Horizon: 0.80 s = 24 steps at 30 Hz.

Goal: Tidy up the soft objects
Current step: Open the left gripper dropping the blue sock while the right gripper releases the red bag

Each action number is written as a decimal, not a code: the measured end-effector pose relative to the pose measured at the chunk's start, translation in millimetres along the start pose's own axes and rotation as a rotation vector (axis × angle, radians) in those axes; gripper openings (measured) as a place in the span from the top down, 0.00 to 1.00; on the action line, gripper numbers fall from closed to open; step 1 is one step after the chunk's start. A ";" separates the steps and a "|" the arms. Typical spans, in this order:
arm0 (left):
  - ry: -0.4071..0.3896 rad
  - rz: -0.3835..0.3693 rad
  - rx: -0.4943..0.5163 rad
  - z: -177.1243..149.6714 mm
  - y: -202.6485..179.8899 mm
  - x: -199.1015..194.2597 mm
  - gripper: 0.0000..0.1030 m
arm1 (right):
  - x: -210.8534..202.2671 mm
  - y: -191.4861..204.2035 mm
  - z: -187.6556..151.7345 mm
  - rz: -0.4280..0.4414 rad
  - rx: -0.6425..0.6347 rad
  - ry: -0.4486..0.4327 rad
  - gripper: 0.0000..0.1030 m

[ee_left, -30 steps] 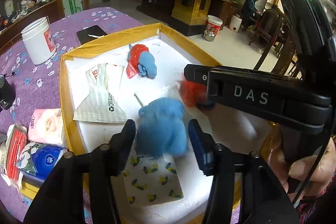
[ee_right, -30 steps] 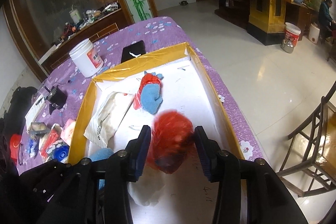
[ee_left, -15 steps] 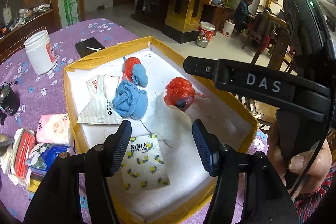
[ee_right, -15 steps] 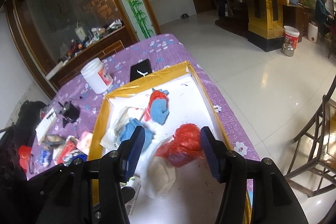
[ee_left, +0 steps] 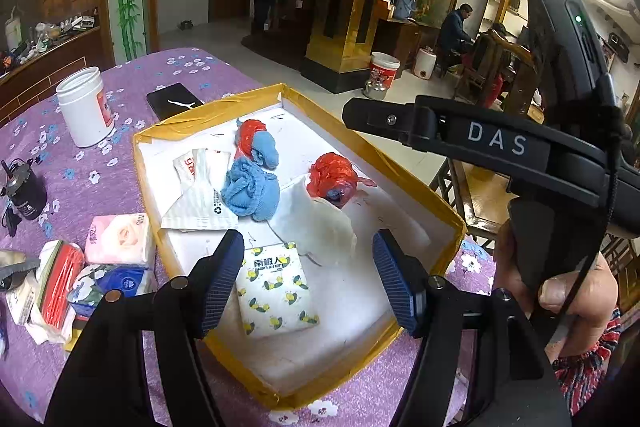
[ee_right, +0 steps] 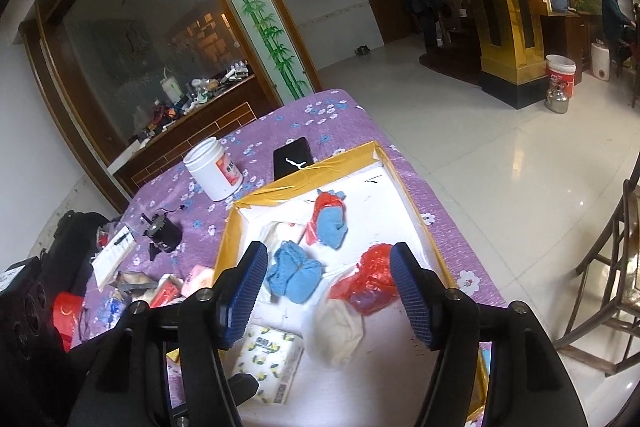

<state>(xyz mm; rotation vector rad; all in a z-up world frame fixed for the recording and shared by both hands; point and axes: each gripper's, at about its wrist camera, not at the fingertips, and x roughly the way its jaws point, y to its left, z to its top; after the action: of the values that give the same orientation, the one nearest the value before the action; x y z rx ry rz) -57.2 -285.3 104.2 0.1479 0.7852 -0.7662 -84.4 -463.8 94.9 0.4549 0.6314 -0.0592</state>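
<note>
Left gripper [ee_left: 308, 281], right gripper [ee_right: 328, 293] fingers opening, empty

The shallow box [ee_left: 408, 183] had glossy yellow-taped walls and a matt white floor. In it lay a fuzzy blue cloth bundle [ee_left: 250, 193] and, beside that, crinkled shiny red plastic [ee_left: 332, 175]. Under the box lay a purple flowered cloth [ee_left: 188, 67].

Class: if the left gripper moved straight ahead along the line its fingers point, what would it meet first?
Probably the yellow-patterned tissue pack, lying in the box between the left gripper's open fingers. Depth is uncertain; the white cloth lies just beyond.
</note>
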 end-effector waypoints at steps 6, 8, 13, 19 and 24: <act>-0.018 -0.011 -0.013 -4.5 7.5 -10.1 0.36 | -2.7 4.3 -2.0 0.006 0.008 -0.003 0.34; -0.022 -0.011 -0.018 -5.3 11.6 -13.0 0.36 | -3.2 6.0 -2.7 0.008 0.010 -0.006 0.33; -0.030 -0.010 -0.038 -8.6 21.4 -18.2 0.36 | -1.4 13.2 -4.9 0.014 -0.001 0.001 0.33; -0.038 -0.010 -0.054 -14.6 32.5 -27.9 0.36 | 2.9 21.6 -9.2 0.022 -0.007 0.014 0.33; -0.055 -0.001 -0.072 -21.4 46.6 -42.1 0.36 | 6.0 35.2 -12.9 0.039 -0.031 0.025 0.33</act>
<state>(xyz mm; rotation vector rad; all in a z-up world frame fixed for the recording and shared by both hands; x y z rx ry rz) -57.6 -219.3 110.7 0.0611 0.7597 -0.7388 -80.0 -426.1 96.0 0.4384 0.6466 -0.0068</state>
